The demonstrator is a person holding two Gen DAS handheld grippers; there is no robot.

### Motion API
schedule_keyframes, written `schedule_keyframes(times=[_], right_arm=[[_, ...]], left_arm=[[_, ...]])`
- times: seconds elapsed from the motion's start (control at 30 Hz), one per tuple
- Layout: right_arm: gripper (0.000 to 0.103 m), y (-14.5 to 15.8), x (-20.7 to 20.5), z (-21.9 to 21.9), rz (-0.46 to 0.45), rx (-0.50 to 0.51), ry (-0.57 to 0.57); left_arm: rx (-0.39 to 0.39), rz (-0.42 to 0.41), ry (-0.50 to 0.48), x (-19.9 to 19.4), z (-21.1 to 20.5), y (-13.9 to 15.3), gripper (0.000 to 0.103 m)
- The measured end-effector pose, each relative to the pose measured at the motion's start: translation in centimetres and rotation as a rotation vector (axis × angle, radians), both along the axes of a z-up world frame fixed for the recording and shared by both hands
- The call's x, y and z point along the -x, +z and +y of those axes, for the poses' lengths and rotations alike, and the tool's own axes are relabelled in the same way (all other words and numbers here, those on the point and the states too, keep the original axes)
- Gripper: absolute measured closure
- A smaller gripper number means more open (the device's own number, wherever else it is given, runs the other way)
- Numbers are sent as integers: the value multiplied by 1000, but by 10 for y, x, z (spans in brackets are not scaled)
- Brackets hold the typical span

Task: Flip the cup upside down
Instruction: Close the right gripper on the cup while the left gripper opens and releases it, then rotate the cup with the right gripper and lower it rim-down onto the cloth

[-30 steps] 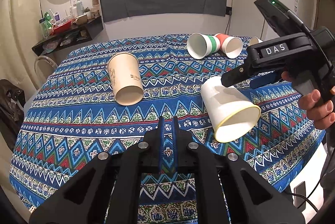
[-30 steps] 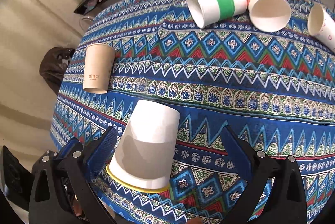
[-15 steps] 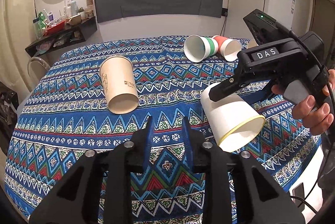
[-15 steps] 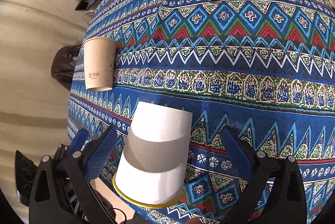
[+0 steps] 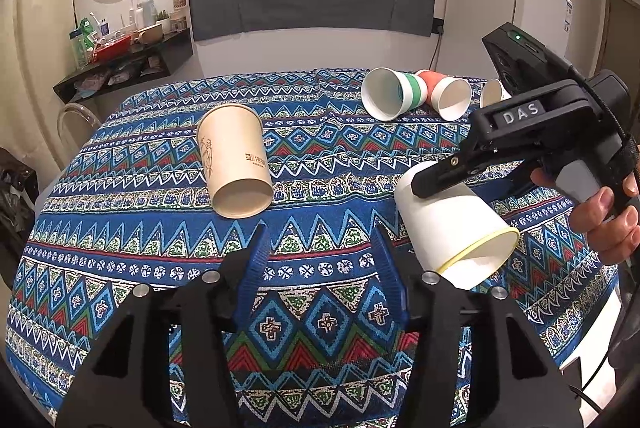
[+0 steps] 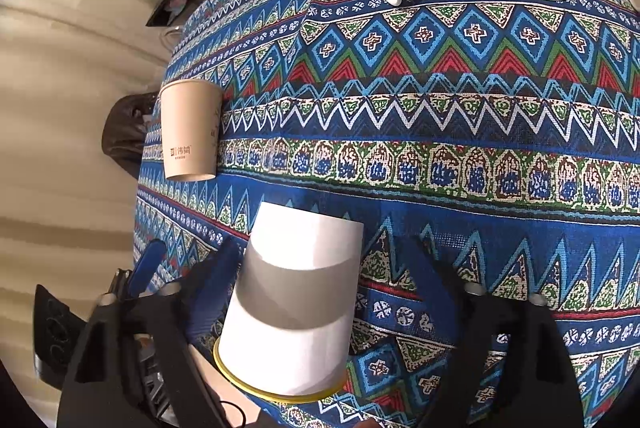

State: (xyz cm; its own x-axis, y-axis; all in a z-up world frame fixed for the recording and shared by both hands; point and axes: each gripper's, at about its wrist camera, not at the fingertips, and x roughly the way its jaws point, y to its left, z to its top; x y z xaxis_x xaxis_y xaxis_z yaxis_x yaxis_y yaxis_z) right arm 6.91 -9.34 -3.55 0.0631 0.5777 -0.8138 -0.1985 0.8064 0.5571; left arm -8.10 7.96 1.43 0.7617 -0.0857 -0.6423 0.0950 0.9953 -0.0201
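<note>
1. Between the right gripper (image 6: 320,268) fingers (image 6: 430,274), a white cup (image 6: 292,308) with a yellow rim is held tilted, base up and mouth down, above the patterned cloth (image 6: 440,132); one finger lies against its side and the other stands off, so whether it is clamped I cannot tell.
2. Over the near edge of the counter, the left gripper (image 5: 320,248) hangs with its blue-padded fingers (image 5: 256,256) apart around nothing.
3. Beyond it, a tan cup (image 5: 236,164) lies on its side.
4. At the far side, a green-banded cup (image 5: 394,96) and an orange cup (image 5: 446,94) lie side by side, mouths facing the camera.
</note>
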Motion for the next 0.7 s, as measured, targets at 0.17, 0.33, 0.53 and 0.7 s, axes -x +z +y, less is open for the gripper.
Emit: schedule_keyframes(times=[0.17, 0.33, 0.53, 0.7], right_arm=[[42, 2, 2, -10, -10, -42, -16], [44, 21, 10, -23, -123, -48, -42], [44, 44, 16, -43, -250, -15, -90], [45, 59, 23, -54, -376, 60, -135]], left_arm=[[1, -2, -10, -1, -3, -2, 37], [10, 1, -19, -4, -6, -5, 29], [19, 13, -23, -10, -9, -9, 24], [28, 16, -31, -14, -12, -10, 23]])
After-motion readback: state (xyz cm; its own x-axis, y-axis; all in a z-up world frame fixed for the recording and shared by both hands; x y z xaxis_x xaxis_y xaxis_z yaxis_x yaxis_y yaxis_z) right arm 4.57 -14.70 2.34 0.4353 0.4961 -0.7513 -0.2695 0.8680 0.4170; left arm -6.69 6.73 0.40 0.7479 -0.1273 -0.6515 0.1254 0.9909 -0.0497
